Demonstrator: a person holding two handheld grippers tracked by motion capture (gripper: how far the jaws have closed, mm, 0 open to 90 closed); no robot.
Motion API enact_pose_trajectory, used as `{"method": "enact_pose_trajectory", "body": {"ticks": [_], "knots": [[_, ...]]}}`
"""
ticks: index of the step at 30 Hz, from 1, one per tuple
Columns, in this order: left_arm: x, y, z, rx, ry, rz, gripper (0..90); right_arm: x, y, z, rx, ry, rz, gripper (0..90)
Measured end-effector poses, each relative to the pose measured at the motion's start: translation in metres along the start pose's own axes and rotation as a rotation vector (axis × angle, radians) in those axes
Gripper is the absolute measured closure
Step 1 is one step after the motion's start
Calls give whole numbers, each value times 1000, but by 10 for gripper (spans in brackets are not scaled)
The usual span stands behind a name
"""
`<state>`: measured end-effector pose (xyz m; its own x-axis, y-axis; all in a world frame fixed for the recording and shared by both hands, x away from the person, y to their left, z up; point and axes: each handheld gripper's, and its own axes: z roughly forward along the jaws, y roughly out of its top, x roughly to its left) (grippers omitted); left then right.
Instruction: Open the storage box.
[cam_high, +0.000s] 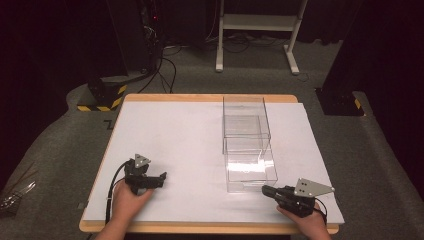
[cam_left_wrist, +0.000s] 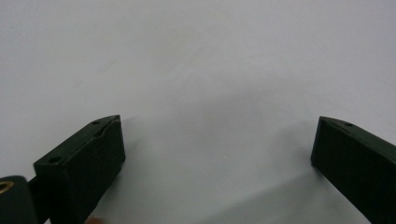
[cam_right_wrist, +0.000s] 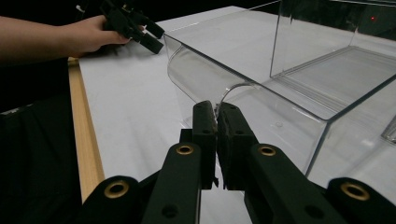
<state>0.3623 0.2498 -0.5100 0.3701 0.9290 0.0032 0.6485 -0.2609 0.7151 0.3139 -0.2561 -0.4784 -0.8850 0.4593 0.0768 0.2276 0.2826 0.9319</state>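
Two clear plastic boxes stand end to end on the white table top (cam_high: 175, 145): a near box (cam_high: 250, 170) (cam_right_wrist: 201, 74) and a far box (cam_high: 245, 122) (cam_right_wrist: 327, 51). My right gripper (cam_high: 265, 189) (cam_right_wrist: 216, 108) lies low at the near box's front right corner. Its jaws are shut, with the tips right at the box's outer wall; I cannot tell whether they touch it. My left gripper (cam_high: 159, 180) (cam_left_wrist: 217, 135) rests on the sheet at the front left. Its jaws stand wide open over bare white surface. It also shows far off in the right gripper view (cam_right_wrist: 149, 35), held by a hand.
The table's wooden edge (cam_high: 200, 227) (cam_right_wrist: 86, 140) runs along the front. Beyond the table are a white desk frame (cam_high: 257, 22), cables on grey carpet and a yellow-black striped base (cam_high: 102, 95). A black stand foot (cam_high: 340, 102) is at the right.
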Motion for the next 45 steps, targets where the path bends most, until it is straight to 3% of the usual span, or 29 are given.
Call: {"method": "enact_pose_trajectory", "body": {"ticks": [5,10,16,22,30,33,37,45], "knots": [[0,0,0,0,-1,-2,29,1,2,-3,-21,6,-3,804],[0,0,0,0,0,0,29,1,5,-15,-101,12,-3,804],[0,0,0,-1,1,1,29,2,12,-17,-154,-40,-23,762],[0,0,0,-2,0,-2,29,-2,15,-19,-190,-108,-12,741],[0,0,0,-3,0,-1,29,-16,16,-22,-217,-335,19,707],[0,0,0,-3,0,-1,29,-22,13,-24,-203,-441,40,696],[0,0,0,-3,1,1,29,-29,9,-25,-174,-539,82,680],[0,0,0,-3,0,-1,29,-42,-2,-23,-73,-661,174,551]]}}
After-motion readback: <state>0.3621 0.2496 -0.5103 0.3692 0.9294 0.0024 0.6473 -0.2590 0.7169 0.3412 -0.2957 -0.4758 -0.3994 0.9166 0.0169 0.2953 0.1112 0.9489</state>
